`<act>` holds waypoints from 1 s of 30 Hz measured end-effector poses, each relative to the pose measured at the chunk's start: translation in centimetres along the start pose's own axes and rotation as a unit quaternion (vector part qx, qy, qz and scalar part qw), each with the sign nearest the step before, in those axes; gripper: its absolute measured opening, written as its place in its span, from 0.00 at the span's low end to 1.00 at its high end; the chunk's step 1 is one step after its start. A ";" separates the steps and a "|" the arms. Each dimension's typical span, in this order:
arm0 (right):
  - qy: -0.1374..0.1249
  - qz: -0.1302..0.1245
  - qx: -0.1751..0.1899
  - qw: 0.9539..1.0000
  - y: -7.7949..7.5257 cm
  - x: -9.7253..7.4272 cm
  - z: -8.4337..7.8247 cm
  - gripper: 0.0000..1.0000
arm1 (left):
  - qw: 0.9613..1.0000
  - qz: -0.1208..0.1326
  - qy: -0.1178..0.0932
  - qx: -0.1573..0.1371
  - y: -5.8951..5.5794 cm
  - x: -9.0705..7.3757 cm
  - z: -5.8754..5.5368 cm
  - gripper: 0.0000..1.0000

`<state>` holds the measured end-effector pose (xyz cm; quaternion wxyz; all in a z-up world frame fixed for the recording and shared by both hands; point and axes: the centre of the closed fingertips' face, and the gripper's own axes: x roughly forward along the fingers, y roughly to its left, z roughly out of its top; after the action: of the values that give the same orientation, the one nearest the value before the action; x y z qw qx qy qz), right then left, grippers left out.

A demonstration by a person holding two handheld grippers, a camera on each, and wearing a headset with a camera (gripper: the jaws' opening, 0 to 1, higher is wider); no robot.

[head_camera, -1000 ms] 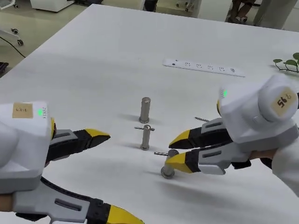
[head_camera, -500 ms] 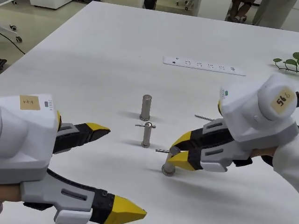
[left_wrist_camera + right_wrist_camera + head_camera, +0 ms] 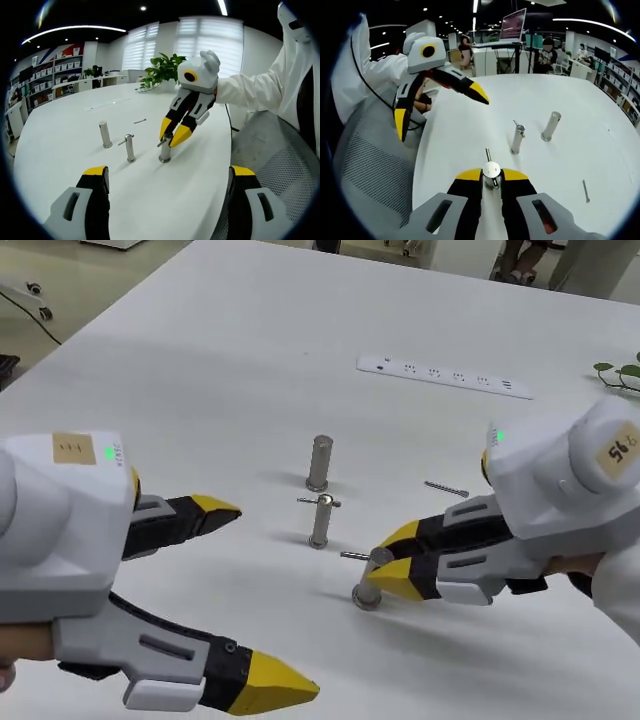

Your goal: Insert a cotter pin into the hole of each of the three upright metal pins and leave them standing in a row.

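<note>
Right fingers (image 3: 402, 582) clamp near metal pin (image 3: 367, 593); left gripper (image 3: 272, 597) spread.

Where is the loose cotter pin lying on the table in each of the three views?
Head view: loose cotter pin, right of the middle pin.
Left gripper view: above centre, beyond that pin.
Right gripper view: lower right.
Shared landmark: the middle pin, a cotter through it.

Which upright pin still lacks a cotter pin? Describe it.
On the white table, a row of three upright metal pins stands before the power strip. Take the end pin nearest the strip: the others carry a cotter pin, it is bare.
</note>
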<state>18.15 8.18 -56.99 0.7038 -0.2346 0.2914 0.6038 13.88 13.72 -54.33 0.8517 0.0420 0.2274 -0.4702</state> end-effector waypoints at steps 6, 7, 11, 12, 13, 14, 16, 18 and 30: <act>0.005 -0.009 0.003 1.000 -0.4 -0.2 -0.3 0.08 | 1.000 0.004 0.011 -0.001 0.3 0.0 -0.6 0.99; 0.005 -0.010 0.004 1.000 -0.4 -0.2 -0.3 0.08 | 1.000 0.004 0.011 -0.002 0.3 0.0 -0.5 0.99; 0.006 -0.014 0.011 1.000 -0.7 -0.4 -0.3 0.07 | 1.000 0.004 0.019 0.003 0.5 0.0 -0.8 0.99; 0.006 -0.014 0.011 1.000 -0.8 -0.5 -0.4 0.07 | 1.000 0.005 0.021 0.003 0.5 0.0 -0.8 0.99; 0.007 -0.017 0.011 1.000 -1.0 -0.6 -0.4 0.07 | 1.000 0.008 0.027 0.005 0.7 0.0 -1.0 0.99; 0.006 -0.020 0.011 1.000 -1.2 -0.6 -0.4 0.07 | 1.000 0.009 0.029 0.007 0.7 0.0 -1.1 0.99; 0.004 -0.026 0.011 1.000 -1.8 -0.9 -0.4 0.07 | 1.000 0.010 0.027 0.005 0.8 0.0 -1.0 0.99; -0.002 -0.033 0.016 0.999 -2.4 -1.0 -0.2 0.07 | 1.000 0.009 0.023 0.002 0.8 0.0 -0.9 0.99; -0.003 -0.048 0.005 0.999 -5.2 -1.6 0.3 0.07 | 1.000 0.013 0.028 -0.006 1.4 -0.1 -1.1 0.99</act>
<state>23.16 6.37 -55.76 0.7339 -0.2429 0.2808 0.5688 14.56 14.89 -55.45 0.8511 0.0530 0.2533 -0.4568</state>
